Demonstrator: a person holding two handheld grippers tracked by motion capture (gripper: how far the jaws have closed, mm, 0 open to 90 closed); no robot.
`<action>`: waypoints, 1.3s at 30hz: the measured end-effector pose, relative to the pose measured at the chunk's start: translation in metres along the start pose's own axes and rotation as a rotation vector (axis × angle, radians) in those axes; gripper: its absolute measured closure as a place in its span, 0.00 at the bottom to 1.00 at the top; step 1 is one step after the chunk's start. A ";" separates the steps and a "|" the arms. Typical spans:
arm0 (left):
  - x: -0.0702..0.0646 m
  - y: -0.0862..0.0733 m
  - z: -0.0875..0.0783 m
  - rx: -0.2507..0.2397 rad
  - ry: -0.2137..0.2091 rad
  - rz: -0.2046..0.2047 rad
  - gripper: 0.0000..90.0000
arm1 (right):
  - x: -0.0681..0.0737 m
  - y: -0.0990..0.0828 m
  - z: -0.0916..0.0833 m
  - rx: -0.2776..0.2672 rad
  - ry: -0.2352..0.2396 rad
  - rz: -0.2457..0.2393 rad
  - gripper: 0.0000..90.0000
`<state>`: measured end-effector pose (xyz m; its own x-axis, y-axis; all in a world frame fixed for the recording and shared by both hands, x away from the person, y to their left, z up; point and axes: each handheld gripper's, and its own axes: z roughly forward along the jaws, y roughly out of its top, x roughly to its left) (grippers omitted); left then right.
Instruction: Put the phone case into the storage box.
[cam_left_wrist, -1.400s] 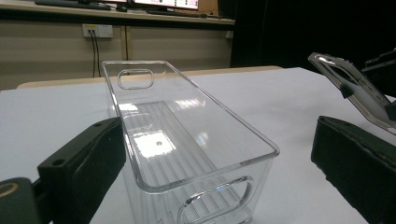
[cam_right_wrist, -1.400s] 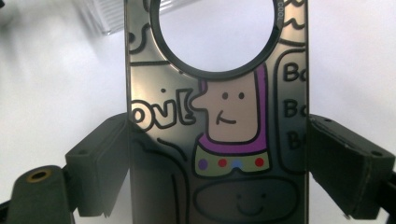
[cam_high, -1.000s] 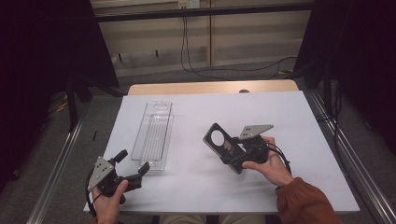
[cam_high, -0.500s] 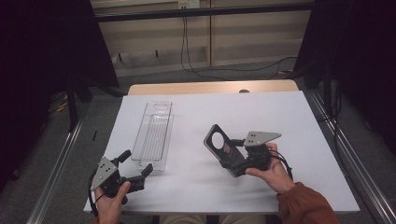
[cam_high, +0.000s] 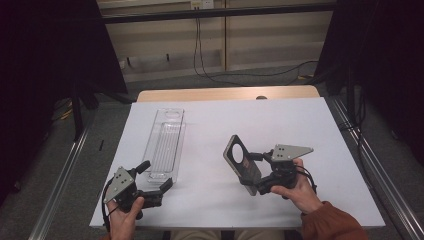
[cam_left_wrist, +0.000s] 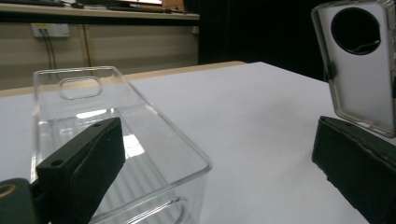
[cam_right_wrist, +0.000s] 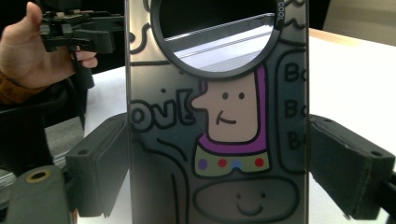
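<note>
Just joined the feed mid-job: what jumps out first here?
The phone case with a cartoon face and round camera hole, clamped upright in the right gripper at the table's near right. Left of it lies a clear plastic tray, the open left gripper at its near end.

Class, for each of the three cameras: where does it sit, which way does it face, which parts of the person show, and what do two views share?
High view: above the table, looking down; both hands show.
Left gripper view: on the left gripper, facing the clear tray; its open jaws show.
Right gripper view: on the right gripper, facing the phone case it clamps; other hand beyond.
Shared: the case appears in both gripper views.
</note>
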<state>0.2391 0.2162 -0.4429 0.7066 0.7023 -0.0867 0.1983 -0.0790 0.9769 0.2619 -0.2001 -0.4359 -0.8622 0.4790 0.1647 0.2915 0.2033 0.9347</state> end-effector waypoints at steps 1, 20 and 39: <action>-0.002 0.001 0.002 0.000 -0.008 -0.007 0.03 | 0.000 0.000 0.000 -0.006 0.006 0.003 0.14; -0.022 0.017 0.040 0.064 -0.362 0.025 0.04 | 0.006 0.002 0.008 -0.004 0.077 -0.013 0.14; -0.041 0.060 0.096 0.029 -0.564 0.044 0.03 | 0.005 0.007 0.005 0.003 0.101 -0.037 0.14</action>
<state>0.2875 0.1147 -0.3994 0.9666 0.2115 -0.1446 0.1735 -0.1251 0.9769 0.2612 -0.1922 -0.4296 -0.9098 0.3824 0.1615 0.2601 0.2220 0.9397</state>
